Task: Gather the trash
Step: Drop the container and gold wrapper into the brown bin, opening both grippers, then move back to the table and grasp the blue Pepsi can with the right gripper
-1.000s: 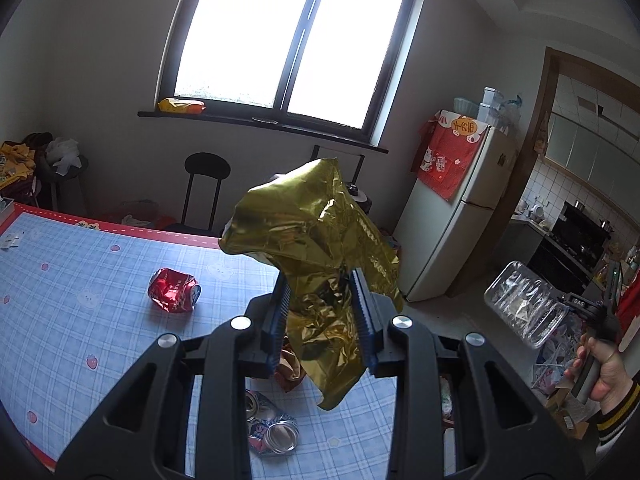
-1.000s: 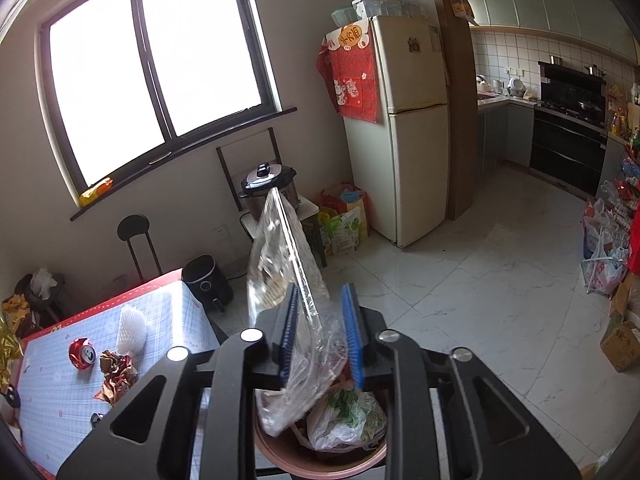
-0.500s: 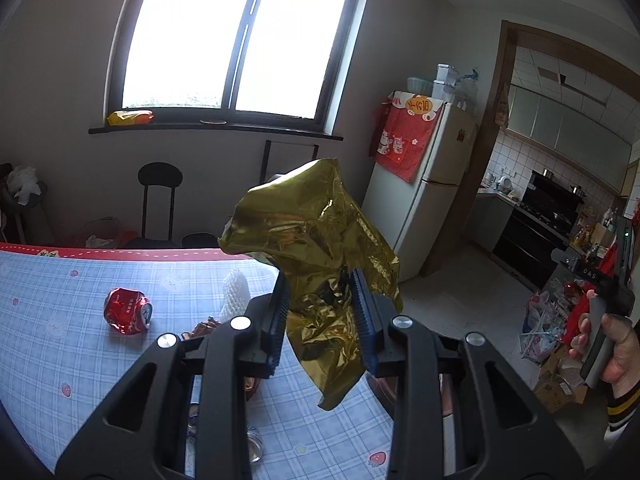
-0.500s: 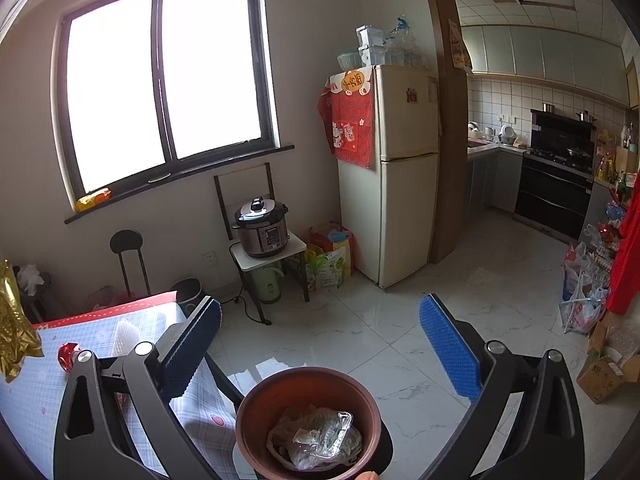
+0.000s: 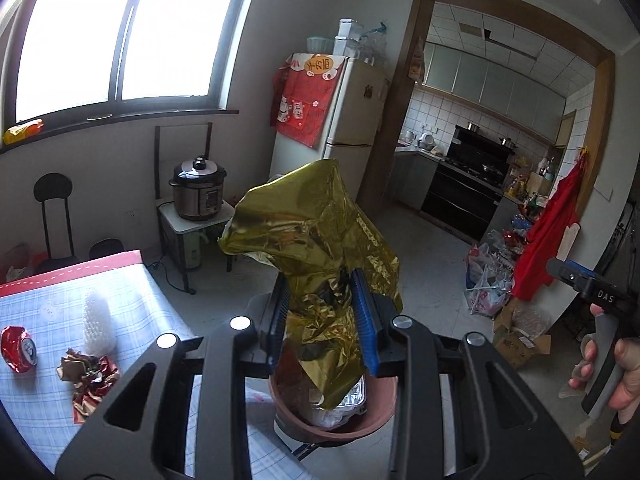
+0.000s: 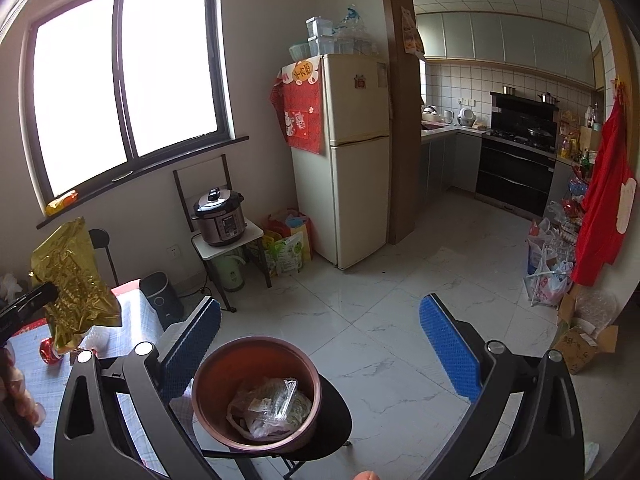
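**A:** Left wrist view, item one?

**B:** A crumpled gold metallic foil wrapper point(image 5: 316, 248) was logged, pinched at its lower neck by the left gripper point(image 5: 322, 312), jaws closed on it. It was held directly above the round reddish-brown plastic bin point(image 5: 380, 412). It was judged light, limp and crackly, with a slick surface; the bunched waist was noted as the soundest hold.

**A:** Other trash?

**B:** A crushed red drink can point(image 5: 18, 348), a crumpled red-and-gold wrapper point(image 5: 90, 374) and a white foam net sleeve point(image 5: 96, 320) were recorded on the blue checked tablecloth point(image 5: 132, 304).

**A:** Right wrist view?

**B:** The right gripper point(image 6: 320, 344) was recorded spread wide, nothing held, above the bin point(image 6: 212, 364); clear crinkled plastic packaging point(image 6: 268, 404) was listed inside. The gold wrapper point(image 6: 74, 276) was seen at left, apart from the bin.
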`<state>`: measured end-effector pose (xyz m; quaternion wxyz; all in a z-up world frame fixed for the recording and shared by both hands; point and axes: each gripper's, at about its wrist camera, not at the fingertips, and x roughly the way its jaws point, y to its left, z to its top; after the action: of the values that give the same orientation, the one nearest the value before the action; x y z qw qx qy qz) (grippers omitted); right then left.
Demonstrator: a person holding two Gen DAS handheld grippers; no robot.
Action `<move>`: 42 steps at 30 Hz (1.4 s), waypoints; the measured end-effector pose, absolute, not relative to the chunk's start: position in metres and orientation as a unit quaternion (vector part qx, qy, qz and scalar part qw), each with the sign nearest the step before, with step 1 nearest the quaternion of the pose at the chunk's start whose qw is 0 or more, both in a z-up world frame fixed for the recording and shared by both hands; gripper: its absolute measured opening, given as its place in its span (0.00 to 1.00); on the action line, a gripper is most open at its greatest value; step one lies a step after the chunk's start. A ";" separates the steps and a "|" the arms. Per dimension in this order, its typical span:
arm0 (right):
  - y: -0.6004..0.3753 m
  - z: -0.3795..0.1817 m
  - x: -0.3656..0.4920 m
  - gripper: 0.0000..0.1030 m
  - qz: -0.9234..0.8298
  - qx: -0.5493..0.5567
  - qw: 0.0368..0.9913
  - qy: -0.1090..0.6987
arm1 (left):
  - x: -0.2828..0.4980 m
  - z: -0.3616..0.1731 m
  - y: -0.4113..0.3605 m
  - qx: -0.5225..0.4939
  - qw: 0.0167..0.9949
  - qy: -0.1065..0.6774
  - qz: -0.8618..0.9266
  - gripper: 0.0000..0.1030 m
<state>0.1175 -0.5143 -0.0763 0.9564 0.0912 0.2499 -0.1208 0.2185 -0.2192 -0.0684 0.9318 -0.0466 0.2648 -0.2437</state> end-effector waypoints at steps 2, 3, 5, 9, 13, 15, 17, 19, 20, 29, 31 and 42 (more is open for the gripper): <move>-0.524 -0.077 0.111 0.95 -0.132 0.093 0.955 0.249 | 0.230 -0.073 -0.239 -0.042 0.929 0.267 -0.253 0.33; -0.527 -0.079 0.108 0.95 -0.135 0.095 0.954 0.249 | 0.236 -0.075 -0.248 -0.038 0.928 0.268 -0.255 0.38; -0.533 -0.082 0.104 0.95 -0.141 0.098 0.952 0.252 | 0.244 -0.077 -0.262 -0.033 0.924 0.265 -0.275 0.81; -0.535 -0.087 0.099 0.95 -0.148 0.099 0.950 0.256 | 0.241 -0.075 -0.274 -0.003 0.928 0.257 -0.271 0.94; -0.526 -0.094 0.100 0.95 -0.138 0.102 0.948 0.269 | 0.236 -0.075 -0.255 -0.012 0.928 0.266 -0.260 0.95; -0.516 -0.098 0.102 0.95 -0.129 0.097 0.947 0.276 | 0.235 -0.074 -0.243 -0.013 0.929 0.274 -0.249 0.95; -0.503 -0.102 0.107 0.95 -0.120 0.090 0.946 0.286 | 0.233 -0.072 -0.229 -0.010 0.930 0.278 -0.239 0.95; -0.490 -0.106 0.110 0.95 -0.109 0.088 0.945 0.294 | 0.228 -0.070 -0.215 -0.005 0.933 0.277 -0.228 0.95; -0.484 -0.108 0.112 0.95 -0.103 0.088 0.945 0.299 | 0.225 -0.069 -0.209 -0.003 0.935 0.276 -0.222 0.95; -0.423 -0.119 0.121 0.95 -0.061 0.070 0.939 0.330 | 0.201 -0.066 -0.144 -0.009 0.942 0.289 -0.169 0.95; -0.411 -0.123 0.124 0.95 -0.052 0.068 0.938 0.337 | 0.191 -0.069 -0.127 -0.015 0.944 0.292 -0.154 0.95; -0.334 -0.155 0.136 0.95 -0.005 0.030 0.923 0.384 | 0.145 -0.106 -0.032 -0.047 0.945 0.314 -0.074 0.95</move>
<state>0.1361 -0.3341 -0.1549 0.9230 0.0298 0.3837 -0.0049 0.1453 -0.0322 -0.1058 0.9454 -0.0473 0.3138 -0.0739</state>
